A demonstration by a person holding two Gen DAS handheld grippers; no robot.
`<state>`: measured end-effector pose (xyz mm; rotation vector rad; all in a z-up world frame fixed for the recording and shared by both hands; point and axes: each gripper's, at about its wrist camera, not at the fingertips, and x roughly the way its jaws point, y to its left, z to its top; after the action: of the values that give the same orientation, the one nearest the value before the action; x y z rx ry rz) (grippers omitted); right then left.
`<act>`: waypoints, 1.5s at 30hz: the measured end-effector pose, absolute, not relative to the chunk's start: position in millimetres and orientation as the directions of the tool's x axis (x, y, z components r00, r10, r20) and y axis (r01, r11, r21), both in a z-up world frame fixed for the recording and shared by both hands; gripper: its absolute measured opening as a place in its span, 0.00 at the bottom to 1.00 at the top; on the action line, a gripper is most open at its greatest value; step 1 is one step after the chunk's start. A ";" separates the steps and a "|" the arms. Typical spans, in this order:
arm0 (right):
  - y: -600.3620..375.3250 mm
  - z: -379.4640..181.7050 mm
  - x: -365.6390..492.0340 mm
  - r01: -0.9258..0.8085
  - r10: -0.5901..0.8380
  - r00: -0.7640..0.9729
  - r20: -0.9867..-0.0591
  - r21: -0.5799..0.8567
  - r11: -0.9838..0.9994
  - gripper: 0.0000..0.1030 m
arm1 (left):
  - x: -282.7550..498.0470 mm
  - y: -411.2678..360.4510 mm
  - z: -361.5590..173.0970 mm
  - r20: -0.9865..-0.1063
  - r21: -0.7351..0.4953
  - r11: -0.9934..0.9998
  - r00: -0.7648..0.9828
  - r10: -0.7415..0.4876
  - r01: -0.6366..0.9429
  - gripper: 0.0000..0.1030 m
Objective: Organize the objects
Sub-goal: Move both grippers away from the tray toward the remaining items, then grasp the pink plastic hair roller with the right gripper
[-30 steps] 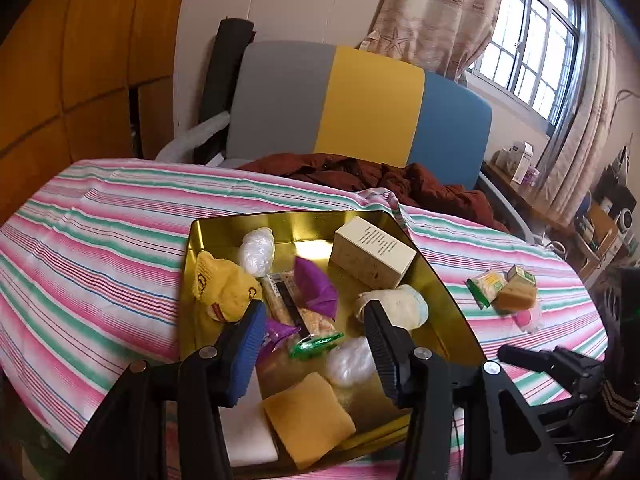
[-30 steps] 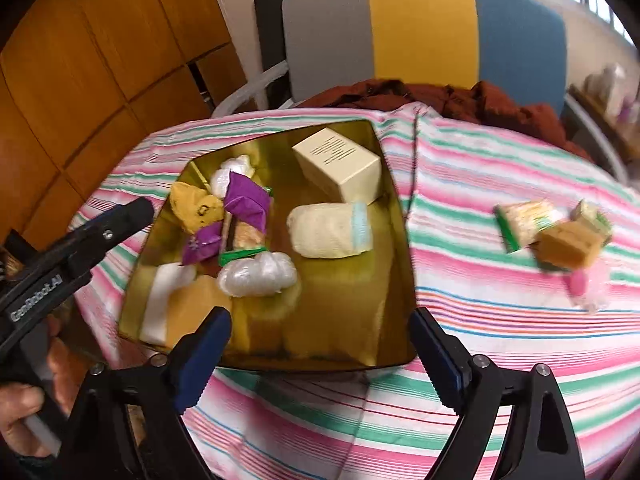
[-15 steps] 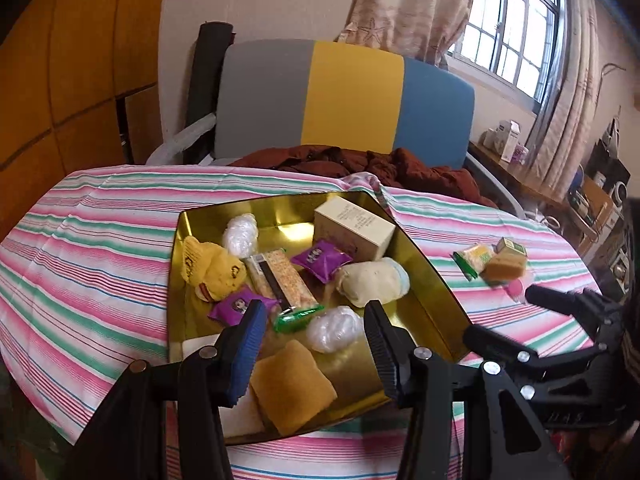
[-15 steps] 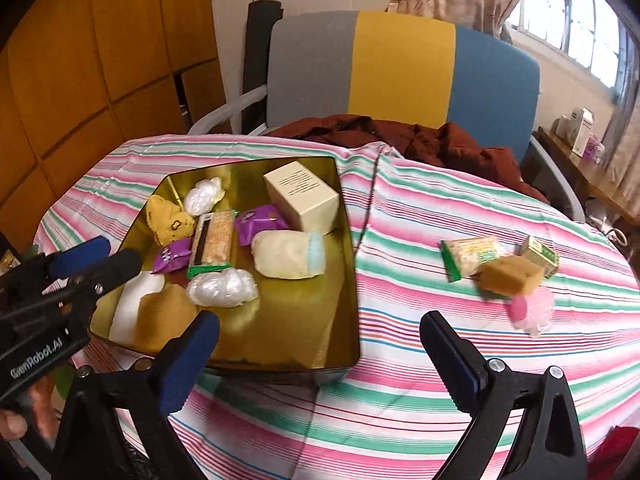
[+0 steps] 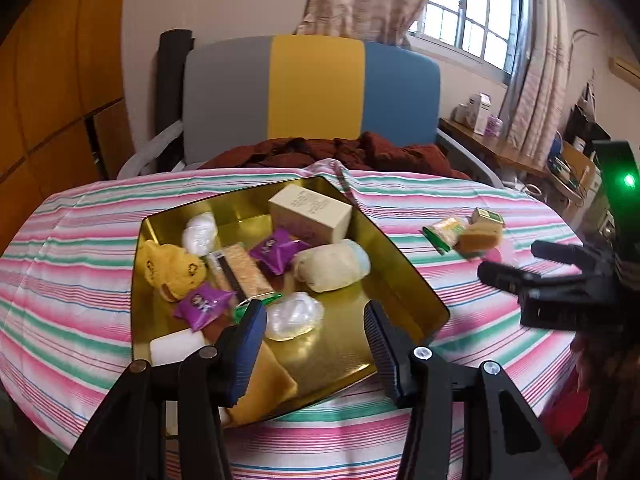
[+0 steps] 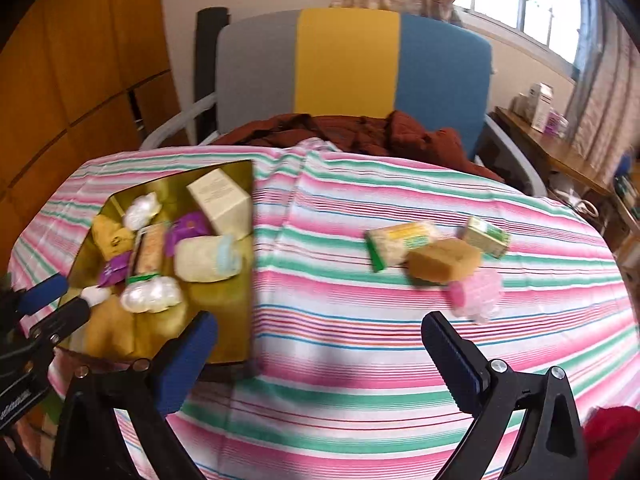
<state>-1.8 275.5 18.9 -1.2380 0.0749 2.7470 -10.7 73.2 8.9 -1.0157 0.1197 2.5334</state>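
A gold tin tray (image 5: 412, 280) (image 6: 240, 280) lies on the striped tablecloth, filled with several items: a cream box (image 5: 310, 210), purple packets (image 5: 278, 249), a yellow plush toy (image 5: 172, 270), a rolled cloth (image 5: 332, 266) and white bundles. My left gripper (image 5: 314, 338) hovers open over the tray's near end, holding nothing. On the cloth to the right lie a green-edged snack pack (image 6: 400, 242), a brown sponge (image 6: 442, 260), a small green box (image 6: 486, 236) and a pink item (image 6: 476, 294). My right gripper (image 6: 320, 354) stands open and empty above the bare cloth in front of them.
A grey, yellow and blue chair (image 5: 312, 92) with a brown garment (image 5: 340, 152) stands behind the table. Wooden panels (image 5: 52, 80) fill the left. A side shelf (image 5: 500, 148) under the window holds small boxes. The right gripper's fingers (image 5: 516, 276) show at the left view's right edge.
The right gripper has swung from over the tray to the right, facing the loose items. The left gripper has pulled back and up from the tray; both stay open.
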 end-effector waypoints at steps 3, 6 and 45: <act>296.6 22.9 -0.4 -0.174 0.121 -0.656 -0.745 -0.007 -0.985 0.99 | -8.6 81.2 8.1 -0.684 -0.059 -0.905 -0.643 0.345 -0.422 0.50; 320.9 25.6 -1.2 -0.219 0.156 -0.650 -0.744 -0.013 -0.976 0.99 | -6.3 87.7 6.1 -0.690 -0.059 -0.896 -0.631 0.355 -0.440 0.50; 453.7 -56.1 -45.3 -0.364 0.238 -0.403 -0.883 -0.084 -0.928 1.00 | -7.3 193.5 -21.5 -0.777 -0.176 -0.738 -0.369 0.510 -0.652 0.50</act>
<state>-45.3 453.7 -56.1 -1.4568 0.1713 2.3607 -7.3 193.5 -21.5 -1.1311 0.2086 2.1295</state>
